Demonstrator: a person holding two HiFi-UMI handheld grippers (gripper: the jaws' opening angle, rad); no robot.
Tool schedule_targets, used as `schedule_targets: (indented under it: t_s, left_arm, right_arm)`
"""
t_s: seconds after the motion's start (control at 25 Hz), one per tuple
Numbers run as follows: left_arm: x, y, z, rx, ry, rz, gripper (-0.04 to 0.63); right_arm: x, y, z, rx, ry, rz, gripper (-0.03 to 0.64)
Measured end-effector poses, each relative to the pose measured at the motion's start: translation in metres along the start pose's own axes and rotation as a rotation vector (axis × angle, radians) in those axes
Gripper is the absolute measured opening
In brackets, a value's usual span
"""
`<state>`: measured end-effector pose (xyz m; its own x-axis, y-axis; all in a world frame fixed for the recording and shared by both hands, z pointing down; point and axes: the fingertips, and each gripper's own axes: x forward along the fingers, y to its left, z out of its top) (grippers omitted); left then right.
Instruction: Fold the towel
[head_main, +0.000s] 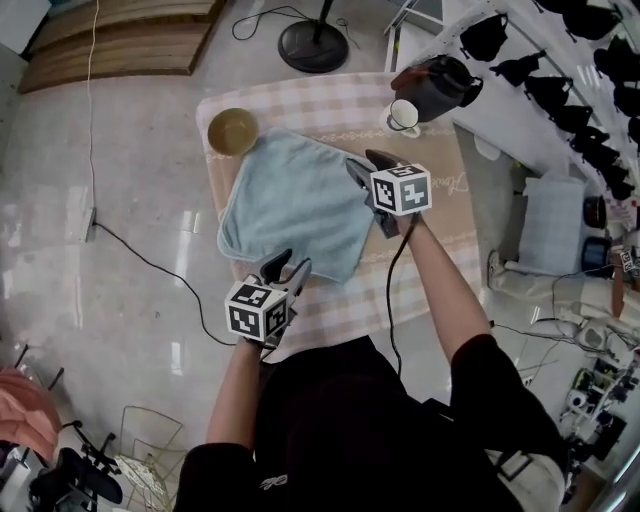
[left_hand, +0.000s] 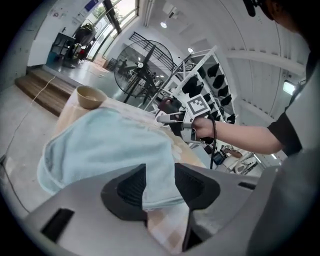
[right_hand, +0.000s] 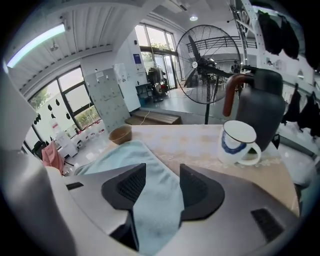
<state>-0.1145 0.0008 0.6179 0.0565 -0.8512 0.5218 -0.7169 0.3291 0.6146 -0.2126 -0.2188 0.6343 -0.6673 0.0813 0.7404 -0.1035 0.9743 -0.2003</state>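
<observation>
The left tongs (head_main: 291, 268) are spread, with a corner of the towel (head_main: 290, 205) loose between them. The right tongs (head_main: 363, 166) are spread over the opposite corner, not pinching it. The towel lies flat on the worktop (head_main: 445, 250).

Matt, fluffy cloth towel (head_main: 290, 205) on smooth checked tablecloth (head_main: 330, 100); glossy floor (head_main: 120, 230).

Left tongs (head_main: 289, 267), right tongs (head_main: 362, 163) at towel (head_main: 290, 210) corners.

Place: workshop or lab room.
Floor: polished tile (head_main: 60, 280), loose cable (head_main: 150, 266) trailing.
Fan: large industrial pedestal fan (right_hand: 212, 55).
Storage: white rack (head_main: 530, 50) of black gear (head_main: 485, 37); grey lockers (right_hand: 107, 95).
Windows: tall glazing (right_hand: 75, 95).
</observation>
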Motion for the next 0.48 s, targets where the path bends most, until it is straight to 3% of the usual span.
schedule_targets:
  t_s: [0.28, 0.48]
  left_arm:
    - [0.048, -0.050, -0.037, 0.069, 0.125, -0.040, 0.161]
    - [0.065, -0.072, -0.056, 0.092, 0.158, -0.015, 0.161]
  right_arm:
    - [-0.033, -0.045, -0.038, 0.024, 0.018, -0.024, 0.192]
    - [-0.045, -0.067, -0.062, 0.030, 0.033, -0.014, 0.193]
